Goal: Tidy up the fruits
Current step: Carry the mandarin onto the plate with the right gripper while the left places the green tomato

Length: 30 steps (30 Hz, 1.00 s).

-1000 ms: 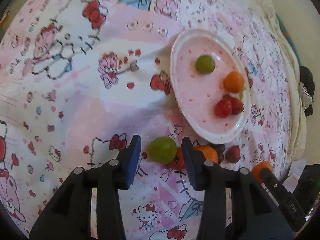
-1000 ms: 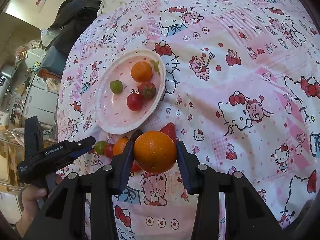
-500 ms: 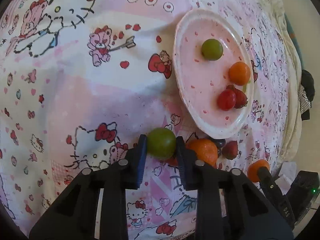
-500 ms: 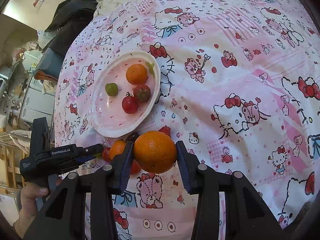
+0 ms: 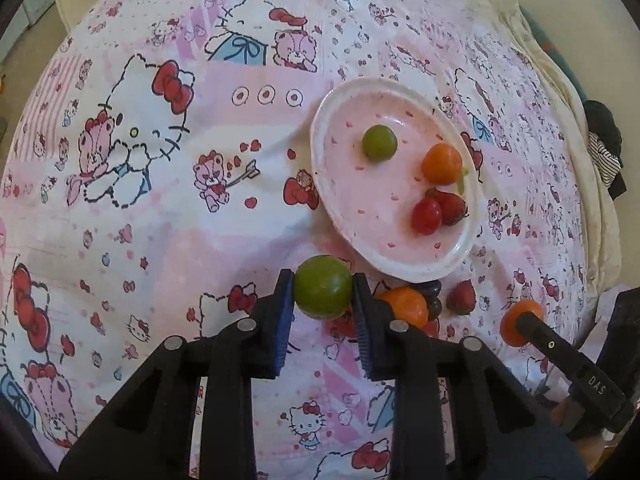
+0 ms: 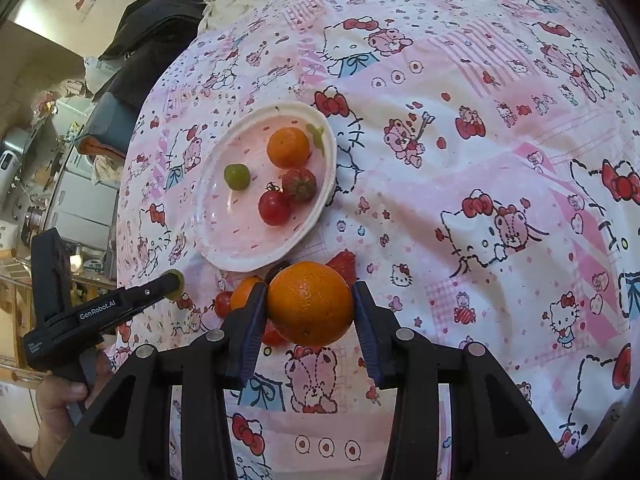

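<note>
My left gripper [image 5: 323,294] is shut on a green round fruit [image 5: 322,291], held above the cloth just in front of the pink oval plate [image 5: 340,208]. The plate holds a small green fruit [image 5: 379,143], an orange [image 5: 442,163], a cherry tomato [image 5: 426,216] and a strawberry [image 5: 452,203]. My right gripper [image 6: 310,303] is shut on a large orange [image 6: 310,303], in front of the plate [image 6: 240,248]. Loose beside the plate lie an orange [image 5: 402,305], a dark fruit [image 5: 432,290] and a strawberry [image 5: 461,297]. The left gripper also shows in the right wrist view [image 6: 172,280].
A pink Hello Kitty cloth [image 5: 160,200] covers the bed. Dark clothes [image 6: 148,28] lie at its far edge, with shelves and appliances [image 6: 60,184] beyond the left side. The right gripper shows at the left wrist view's right edge [image 5: 524,320].
My left gripper closed on the green fruit and lifted it off the cloth, drawing back from the plate. My right gripper kept its hold on the large orange, nearly still.
</note>
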Tool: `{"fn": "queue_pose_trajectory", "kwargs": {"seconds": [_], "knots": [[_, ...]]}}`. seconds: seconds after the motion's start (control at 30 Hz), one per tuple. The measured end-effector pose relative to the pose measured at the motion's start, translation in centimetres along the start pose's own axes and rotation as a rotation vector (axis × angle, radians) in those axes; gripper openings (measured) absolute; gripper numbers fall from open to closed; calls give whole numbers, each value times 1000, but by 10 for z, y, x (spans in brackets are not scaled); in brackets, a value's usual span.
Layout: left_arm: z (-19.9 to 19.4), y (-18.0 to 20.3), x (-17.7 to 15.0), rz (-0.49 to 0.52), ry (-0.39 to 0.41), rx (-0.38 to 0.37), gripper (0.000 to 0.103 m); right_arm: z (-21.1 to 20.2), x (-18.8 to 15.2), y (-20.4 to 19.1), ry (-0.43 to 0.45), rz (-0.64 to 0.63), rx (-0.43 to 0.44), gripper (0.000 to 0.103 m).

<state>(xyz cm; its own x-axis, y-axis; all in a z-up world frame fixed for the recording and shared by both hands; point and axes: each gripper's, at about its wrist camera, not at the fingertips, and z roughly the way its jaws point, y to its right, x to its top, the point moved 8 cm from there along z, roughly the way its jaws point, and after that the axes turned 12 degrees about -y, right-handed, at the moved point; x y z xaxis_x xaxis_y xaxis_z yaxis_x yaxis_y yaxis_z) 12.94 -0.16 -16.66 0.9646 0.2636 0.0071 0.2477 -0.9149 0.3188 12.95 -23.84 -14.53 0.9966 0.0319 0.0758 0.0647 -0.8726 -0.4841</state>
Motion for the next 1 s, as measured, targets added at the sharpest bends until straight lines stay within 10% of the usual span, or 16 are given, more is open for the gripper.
{"fn": "queue_pose_trajectory", "kwargs": {"seconds": [0.37,1.0], "knots": [[10,5,1,-29,-44,-77,24,5,1,-3,-13,-6,5,44],[-29,37,49,138,84,135,24,-9,66,-38,47,-113,26,44]]}}
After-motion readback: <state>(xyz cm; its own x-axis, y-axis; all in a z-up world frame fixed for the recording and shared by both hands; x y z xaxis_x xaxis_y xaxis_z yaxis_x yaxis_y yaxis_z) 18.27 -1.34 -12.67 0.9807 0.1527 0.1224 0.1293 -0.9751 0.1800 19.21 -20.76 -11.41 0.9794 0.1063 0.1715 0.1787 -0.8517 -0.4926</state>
